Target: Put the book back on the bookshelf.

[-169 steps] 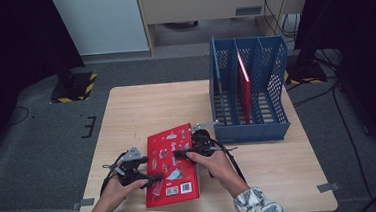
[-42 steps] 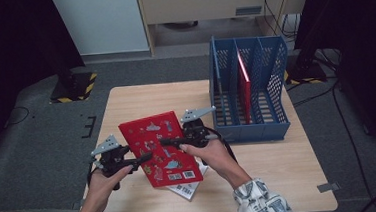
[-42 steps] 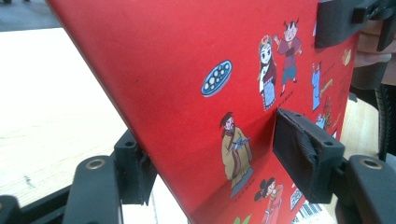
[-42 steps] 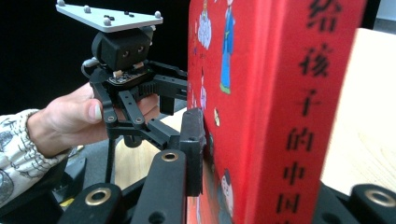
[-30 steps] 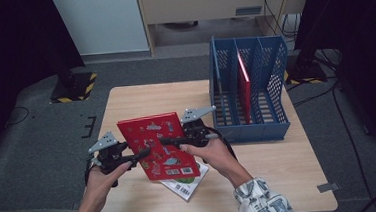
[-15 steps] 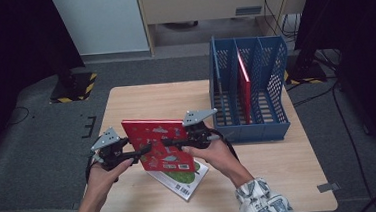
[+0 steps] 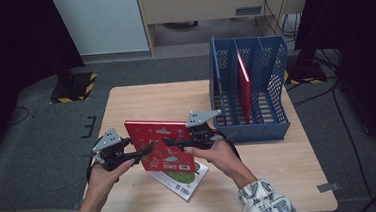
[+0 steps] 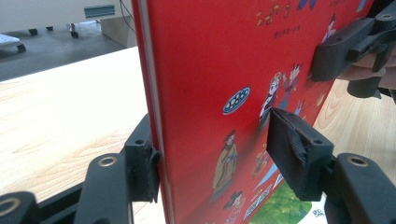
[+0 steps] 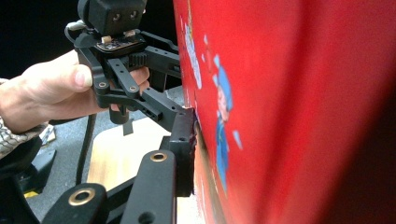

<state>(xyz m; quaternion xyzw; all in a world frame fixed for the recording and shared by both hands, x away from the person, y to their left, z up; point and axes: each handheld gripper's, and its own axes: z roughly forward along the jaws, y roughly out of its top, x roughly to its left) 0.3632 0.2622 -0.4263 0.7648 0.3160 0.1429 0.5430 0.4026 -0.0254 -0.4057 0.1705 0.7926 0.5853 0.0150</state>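
Red book up off the table, standing nearly upright on its lower edge in the air over the near left part, cover toward the person. Going left to right around it: left hand off the table's left edge; directly under the raised book, a second book lying flat, white and green with a barcode, partly covered from above; right hand just beside the book's right side; farther right, well apart, a blue file rack with another red volume upright in its middle slot. Nothing standing between the raised book and the rack. On to the jaws: left gripper at the book's left edge, part open and just now closing in, the book between them; one pad flat against the back cover beside the edge, the other close to the pictured front, too unclear to say whether pressing or clear. Right gripper at the upper right of the cover, narrowly parted and just now easing wider, one pad pressed on the red face, the other hidden behind the book, gripping it.
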